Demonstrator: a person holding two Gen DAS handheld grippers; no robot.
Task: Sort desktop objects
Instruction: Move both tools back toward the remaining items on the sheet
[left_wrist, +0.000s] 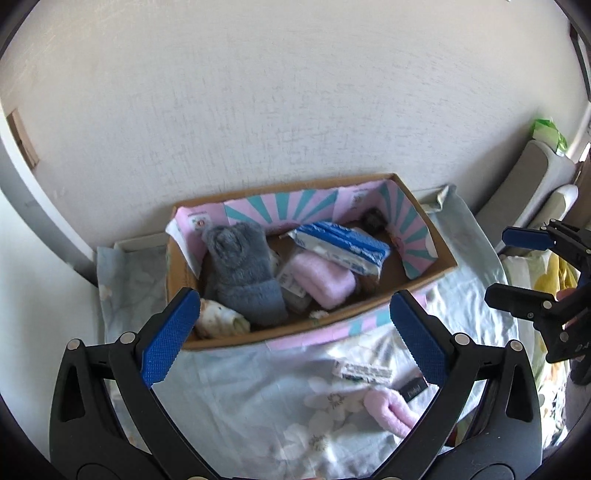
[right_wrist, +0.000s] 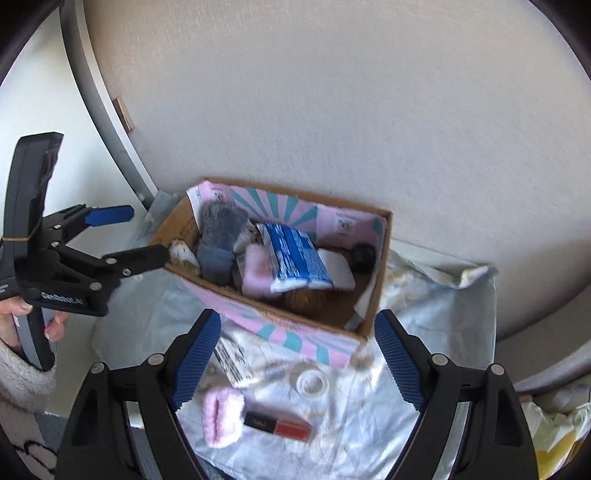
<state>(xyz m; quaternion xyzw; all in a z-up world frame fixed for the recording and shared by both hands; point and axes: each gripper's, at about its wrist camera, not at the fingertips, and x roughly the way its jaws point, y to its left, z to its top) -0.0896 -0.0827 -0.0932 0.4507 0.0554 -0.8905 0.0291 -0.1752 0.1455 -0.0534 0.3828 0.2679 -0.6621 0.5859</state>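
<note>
Hovering above the cloth-covered counter (right_wrist: 424, 295), we hold both claws spread and empty: the left claw (left_wrist: 295, 332) hangs over the near wall of the box (left_wrist: 417, 284), and the right claw (right_wrist: 295, 360) looks down on what is left to sort. Inside the box already lie a grey sock (left_wrist: 243, 269), a pink sock (left_wrist: 325, 282), a blue-and-white pack (left_wrist: 343, 247) and a few smaller bits we cannot name. Still out on the cloth, just in front of the box, are a second pink sock (right_wrist: 223, 419), a lipstick (right_wrist: 280, 424) touching its side, a tape roll (right_wrist: 313, 382) a little apart, and a small printed packet (right_wrist: 232, 360) near the right claw's left finger. We judge the loose sock to be light, soft and compliant: it will squash between the pads, so we would pinch across its folded middle and take a deep bite so that no layer slips free. The lipstick looks hard, smooth and narrow, likely to roll or squirt out; we would close across its long flat sides near the middle. The tape roll is stiff and light, best taken across its outer rim. The packet is flat and may need an edge lifted first.
</note>
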